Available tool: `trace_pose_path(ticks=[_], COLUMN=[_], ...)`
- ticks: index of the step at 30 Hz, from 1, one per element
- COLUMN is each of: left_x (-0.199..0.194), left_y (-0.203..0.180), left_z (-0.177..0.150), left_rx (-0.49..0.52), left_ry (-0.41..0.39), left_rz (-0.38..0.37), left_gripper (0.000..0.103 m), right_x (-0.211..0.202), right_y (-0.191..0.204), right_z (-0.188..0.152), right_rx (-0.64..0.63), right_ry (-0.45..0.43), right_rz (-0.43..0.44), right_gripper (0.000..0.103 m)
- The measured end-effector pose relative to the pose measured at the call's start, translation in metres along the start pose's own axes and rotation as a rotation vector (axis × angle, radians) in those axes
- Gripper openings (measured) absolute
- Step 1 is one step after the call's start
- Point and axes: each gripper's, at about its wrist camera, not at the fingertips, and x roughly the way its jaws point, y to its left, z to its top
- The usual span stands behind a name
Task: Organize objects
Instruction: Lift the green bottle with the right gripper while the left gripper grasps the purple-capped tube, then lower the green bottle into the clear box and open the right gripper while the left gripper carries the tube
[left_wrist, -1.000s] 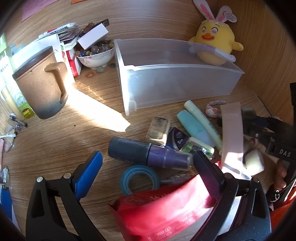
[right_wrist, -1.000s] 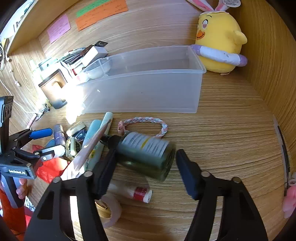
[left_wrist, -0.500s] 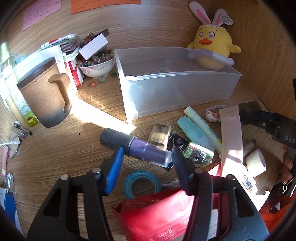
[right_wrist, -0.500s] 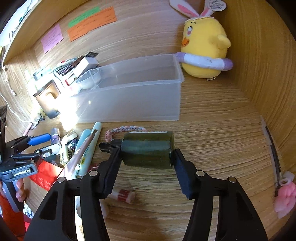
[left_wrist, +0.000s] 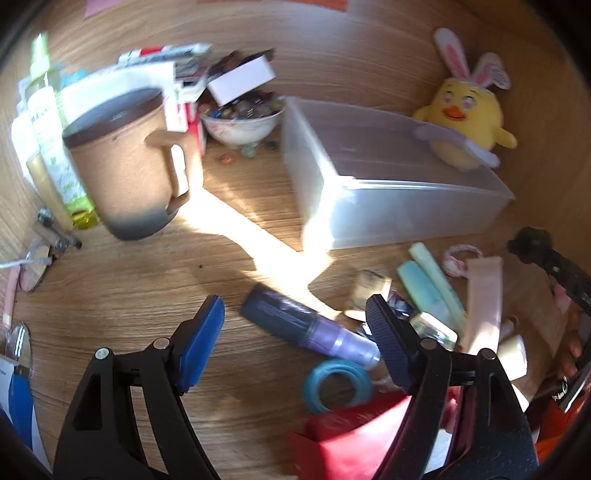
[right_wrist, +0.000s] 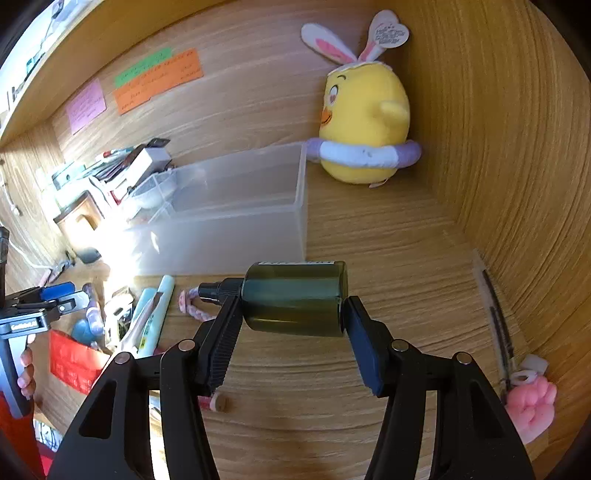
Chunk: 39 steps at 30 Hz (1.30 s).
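My right gripper (right_wrist: 291, 321) is shut on a dark green spray bottle (right_wrist: 295, 297), held sideways above the desk in front of the clear plastic bin (right_wrist: 236, 225). My left gripper (left_wrist: 295, 325) is open above a purple and dark tube (left_wrist: 306, 325) that lies on the desk between its fingers. Around it lie a blue tape ring (left_wrist: 336, 384), mint tubes (left_wrist: 432, 288), a pink tube (left_wrist: 482, 295) and a red pouch (left_wrist: 354, 439). The bin (left_wrist: 388, 192) looks empty.
A brown mug (left_wrist: 125, 166), a bowl of beads (left_wrist: 242, 118) and stacked boxes stand at the left. A yellow plush chick (right_wrist: 364, 122) sits behind the bin by the wooden side wall. A braided pink band (right_wrist: 192, 304) lies near the bin.
The right gripper has lifted the green bottle and moved toward the bin. The left gripper has opened wider around the purple tube and swung left; its view is blurred.
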Motion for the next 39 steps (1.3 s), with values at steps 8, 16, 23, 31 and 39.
trace_pose_path(ticks=[8, 16, 23, 31, 39], left_x=[0.019, 0.018, 0.001, -0.022, -0.050], left_y=[0.010, 0.011, 0.008, 0.008, -0.003], left_z=[-0.001, 0.004, 0.015, 0.032, 0.048], left_rx=[-0.089, -0.109, -0.093, -0.096, -0.061], left_ry=[0.041, -0.009, -0.088, -0.163, -0.253], left_rz=[-0.049, -0.038, -0.023, -0.027, -0.007], left_gripper=[0.052, 0.036, 0.026, 0.026, 0.025], right_x=[-0.001, -0.002, -0.005, 0.001, 0.014], right_y=[0.001, 0.012, 0.023, 0.034, 0.043], right_z=[0.008, 0.017, 0.033, 0.054, 0.075], right_rx=[-0.002, -0.025, -0.057, -0.086, -0.122], right_ry=[-0.021, -0.045, -0.092, -0.121, -0.118], right_rz=[0.015, 0.038, 0.047, 0.065, 0.077], right_gripper=[0.053, 0.053, 0.053, 0.053, 0.053])
